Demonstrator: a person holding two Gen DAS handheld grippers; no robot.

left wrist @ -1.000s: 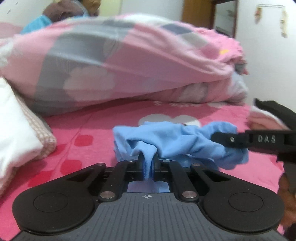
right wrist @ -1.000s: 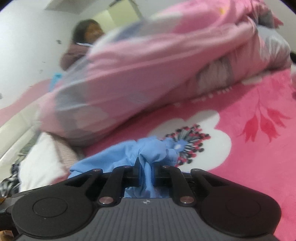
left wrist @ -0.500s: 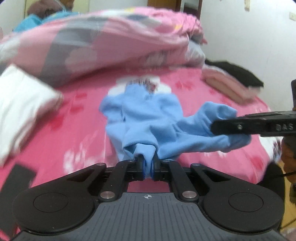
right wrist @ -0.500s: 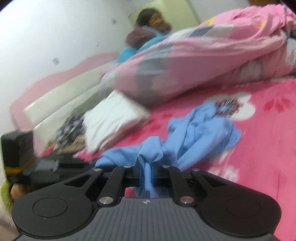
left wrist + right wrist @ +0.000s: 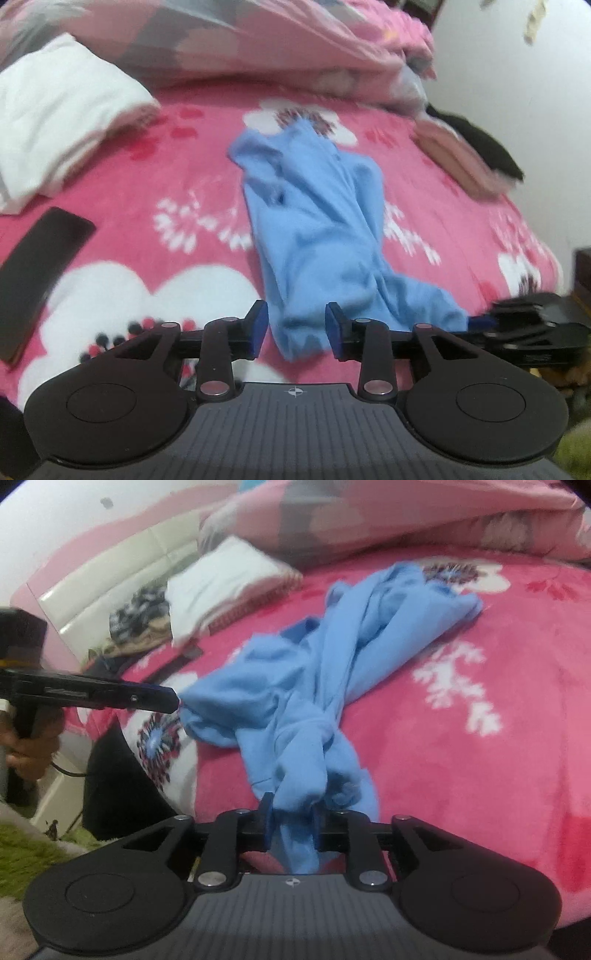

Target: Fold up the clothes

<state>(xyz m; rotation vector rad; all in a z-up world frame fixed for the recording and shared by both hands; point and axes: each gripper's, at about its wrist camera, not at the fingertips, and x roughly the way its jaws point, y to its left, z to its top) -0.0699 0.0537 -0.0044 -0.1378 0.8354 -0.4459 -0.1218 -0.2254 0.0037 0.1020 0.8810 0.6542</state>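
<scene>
Left gripper (image 5: 295,326): blue pads spread wide, nothing pinched; the near hem of the blue garment (image 5: 317,229) lies loose in the gap between them, not clamped; right gripper (image 5: 291,825): pads narrowed onto a bunched fold of the same garment, fabric hanging through between them, gripped.

Garment lies on the pink floral bedspread (image 5: 177,177), crumpled and twisted into a long rope-like strip; in the left wrist view its long axis runs from the near hem straight away toward the quilt, far end resting on a white flower print; a side branch of cloth trails off to the right of the near end, to the right gripper's tip.

Relative to the garment: a dark phone (image 5: 40,269) lies flat to its left, well apart; further back on the left, a white folded pillow (image 5: 62,107); to the right, further back, a stack of folded pink and black clothes (image 5: 469,155) at the bed's edge; beyond its far end, a heaped pink-and-grey quilt (image 5: 236,40), blurred.
</scene>
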